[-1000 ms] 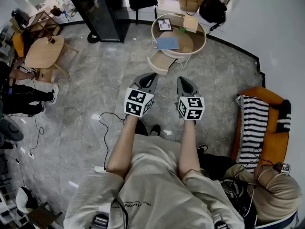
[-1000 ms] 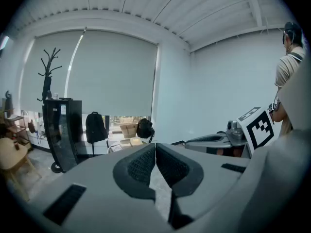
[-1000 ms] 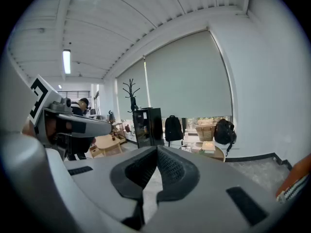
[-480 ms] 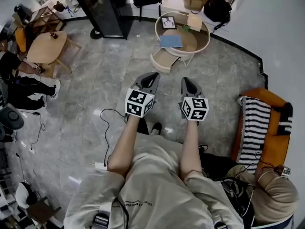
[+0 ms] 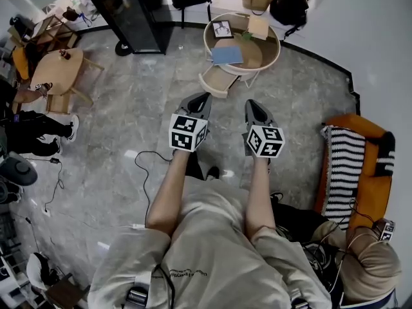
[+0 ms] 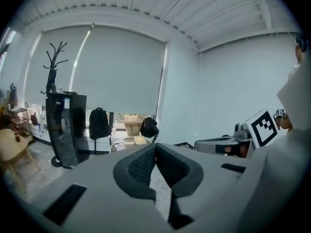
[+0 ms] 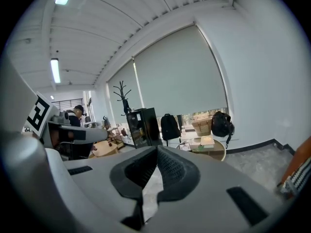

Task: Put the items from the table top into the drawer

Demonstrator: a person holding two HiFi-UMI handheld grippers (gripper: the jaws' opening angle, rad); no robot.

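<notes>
A round wooden table [image 5: 273, 51] stands across the floor from me, its drawer [image 5: 215, 82] pulled open at the front left. A blue book [image 5: 227, 55], a framed picture [image 5: 223, 29], a beige book [image 5: 259, 28] and a small green thing [image 5: 246, 37] lie on top. My left gripper [image 5: 201, 97] and right gripper [image 5: 252, 104] are held side by side over the floor, well short of the table. Both are shut, with nothing between the jaws. The left gripper view shows its own tips [image 6: 155, 145] touching, and the right gripper [image 7: 156, 148] likewise.
A black cabinet [image 5: 129, 11] stands at the back left, with a wooden side table [image 5: 58, 69] and a seated person [image 5: 26, 127] at the left. An orange sofa with a striped cushion [image 5: 351, 166] is on the right. Bags [image 5: 288, 6] sit behind the round table. A cable [image 5: 145, 166] lies on the floor.
Both grippers have edged forward a little towards the round table, still side by side. Their jaws stay shut.
</notes>
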